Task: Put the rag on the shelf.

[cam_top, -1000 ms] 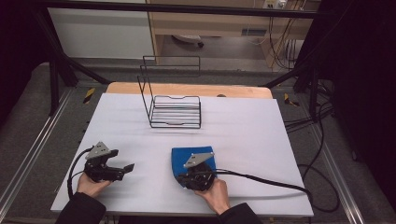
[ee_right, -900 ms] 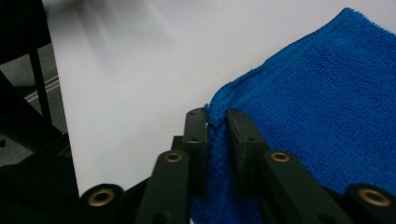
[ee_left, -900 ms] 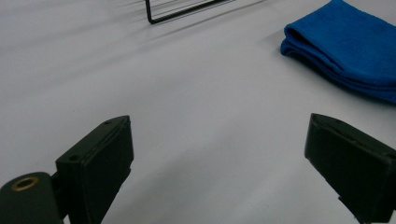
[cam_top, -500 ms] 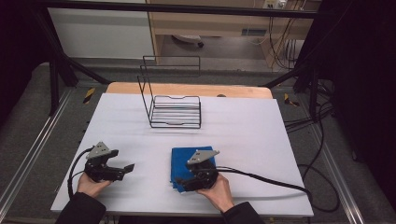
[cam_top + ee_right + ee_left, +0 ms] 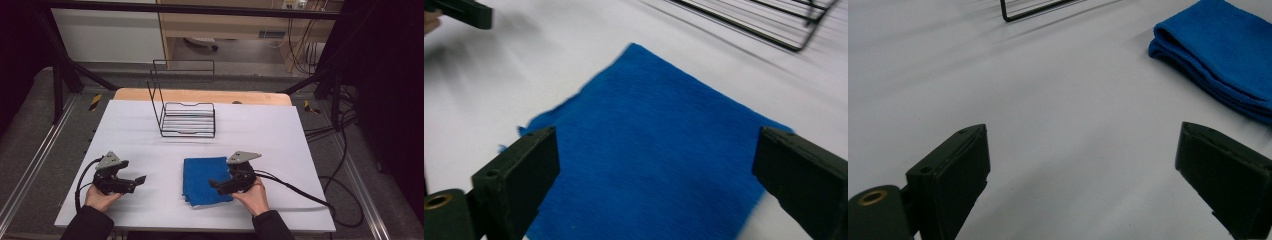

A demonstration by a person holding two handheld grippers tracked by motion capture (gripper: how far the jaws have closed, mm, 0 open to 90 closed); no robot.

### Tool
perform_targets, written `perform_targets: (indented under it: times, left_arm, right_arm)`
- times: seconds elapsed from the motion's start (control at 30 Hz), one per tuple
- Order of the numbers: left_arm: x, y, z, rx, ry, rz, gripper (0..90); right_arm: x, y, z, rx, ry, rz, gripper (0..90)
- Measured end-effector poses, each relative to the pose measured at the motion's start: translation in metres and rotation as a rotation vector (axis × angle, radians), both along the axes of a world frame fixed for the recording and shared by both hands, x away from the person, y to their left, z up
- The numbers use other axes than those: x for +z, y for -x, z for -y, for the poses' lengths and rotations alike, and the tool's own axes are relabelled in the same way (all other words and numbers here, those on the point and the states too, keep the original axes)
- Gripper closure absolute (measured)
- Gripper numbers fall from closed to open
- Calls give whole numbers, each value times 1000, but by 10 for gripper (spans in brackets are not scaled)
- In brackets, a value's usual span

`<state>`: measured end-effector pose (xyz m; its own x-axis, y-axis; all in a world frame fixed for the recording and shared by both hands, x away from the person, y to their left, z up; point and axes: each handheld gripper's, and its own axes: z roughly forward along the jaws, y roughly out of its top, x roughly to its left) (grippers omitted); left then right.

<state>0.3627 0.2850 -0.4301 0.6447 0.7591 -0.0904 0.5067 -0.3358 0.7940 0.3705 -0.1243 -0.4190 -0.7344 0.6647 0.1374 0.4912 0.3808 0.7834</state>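
At the bottom right of centre in the high view, the right gripper (image 5: 220, 184) has been drawn rightward off the cloth (image 5: 202, 180) compared with a second ago, when it lay over the blue fabric; its jaws have just been opening and now stand wide, with nothing pinched between them, the cloth lying flat beneath them in the right gripper view (image 5: 649, 165); this is judged to mean the cloth has been released, so a fold or placement step is likely finished and the fabric left to rest on the table (image 5: 300, 150); at the lower left, the left gripper (image 5: 135, 182) is held where it was, jaws spread and empty over bare white surface, the cloth seen at the upper right of the left gripper view (image 5: 1218, 55) as stacked folded layers; the cloth sits low and just right of the frame's centre in the high view, near-square, its slightly longer axis running from near edge to far edge, the far edge pointing toward the rack (image 5: 187, 117); the rack stands well apart, above centre, empty.
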Motion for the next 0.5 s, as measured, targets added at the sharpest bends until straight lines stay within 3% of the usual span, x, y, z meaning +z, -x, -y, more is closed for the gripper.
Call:
perform_targets:
  times: [0.17,0.33,0.5]
  left_arm:
    - [4,0,8,-14,7,-3,71]
    - [10,-4,19,-20,33,-13,67]
    - [18,-9,35,-28,27,-11,67]
  right_arm:
    - [-2,-3,14,-40,-3,-15,22]
    - [-2,-5,27,-52,-5,11,14]
    - [0,-7,37,-68,-5,32,15]
